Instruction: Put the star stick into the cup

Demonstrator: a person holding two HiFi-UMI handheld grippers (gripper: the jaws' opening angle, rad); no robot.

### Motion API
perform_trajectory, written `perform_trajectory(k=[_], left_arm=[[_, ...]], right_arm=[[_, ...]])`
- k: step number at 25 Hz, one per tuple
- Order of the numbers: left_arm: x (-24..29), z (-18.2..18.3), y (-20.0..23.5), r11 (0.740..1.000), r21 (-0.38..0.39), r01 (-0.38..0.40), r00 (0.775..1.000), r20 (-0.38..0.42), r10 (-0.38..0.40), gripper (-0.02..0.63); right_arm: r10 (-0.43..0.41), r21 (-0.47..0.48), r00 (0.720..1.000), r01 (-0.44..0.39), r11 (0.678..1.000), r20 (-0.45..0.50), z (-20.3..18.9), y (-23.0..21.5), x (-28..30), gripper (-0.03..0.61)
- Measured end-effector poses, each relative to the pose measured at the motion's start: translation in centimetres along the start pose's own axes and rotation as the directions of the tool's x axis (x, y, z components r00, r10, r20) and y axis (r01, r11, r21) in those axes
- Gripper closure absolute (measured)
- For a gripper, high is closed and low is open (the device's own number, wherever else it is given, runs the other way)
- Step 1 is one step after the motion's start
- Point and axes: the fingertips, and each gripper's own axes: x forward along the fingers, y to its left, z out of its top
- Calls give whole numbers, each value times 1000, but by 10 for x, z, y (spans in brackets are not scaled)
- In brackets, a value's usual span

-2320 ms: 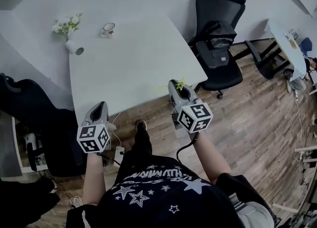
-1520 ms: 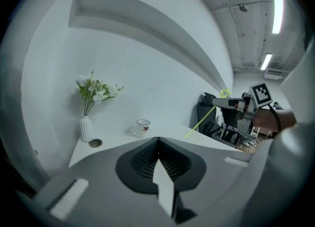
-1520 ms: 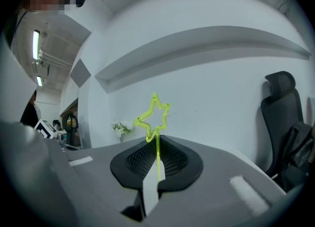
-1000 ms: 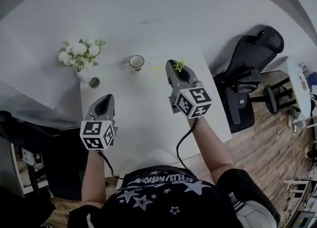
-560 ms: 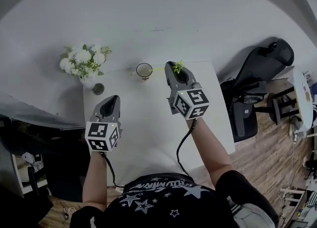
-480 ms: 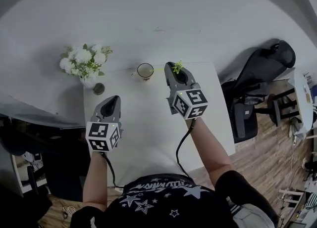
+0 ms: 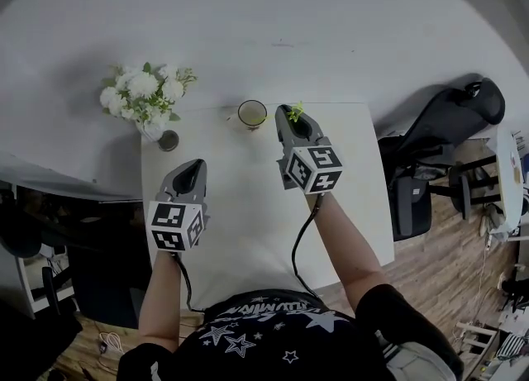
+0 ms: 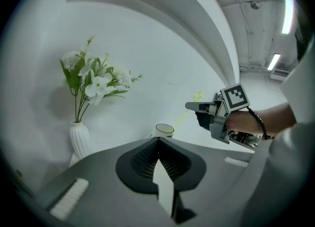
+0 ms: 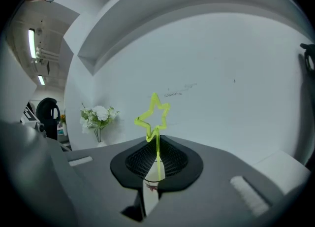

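— Start at the fingers. What has the right gripper (image 9: 157, 158) got?

— Its fingers are pressed together on the star stick (image 9: 158, 145). In the right gripper view the thin green shaft runs up the seam and the star stands just above the tips. The shaft's lower stretch is lost between the fingers.

— And the left gripper (image 8: 158, 145)?

— Closed too, tips meeting, nothing between them. In the head view it hangs over the counter (image 7: 248, 206) at centre left.

— Where's the cup (image 7: 252, 113)?

— At the counter's far edge, upper centre of the head view, just left of the right gripper's tip. From the left gripper view the stick slants down from the star toward the cup's rim; I can't tell whether its end touches the rim or hangs short.

— Anything else?

— A white vase (image 8: 78, 140) of flowers (image 7: 145, 94) at the far left corner, with a small round dark thing (image 7: 169, 140) beside it, too small to identify. An office chair (image 7: 450, 119) at right is partly cut off. My view of the counter's near edge is blocked by the person's shirt.
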Motion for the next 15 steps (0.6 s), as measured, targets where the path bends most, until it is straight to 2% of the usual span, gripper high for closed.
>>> perform_trajectory(k=[15], left_arm=[[-4, -23, 2, 998, -58, 8, 1000, -30, -10, 611]], right_arm=[[25, 9, 998, -24, 1000, -49, -20, 14, 12, 545]])
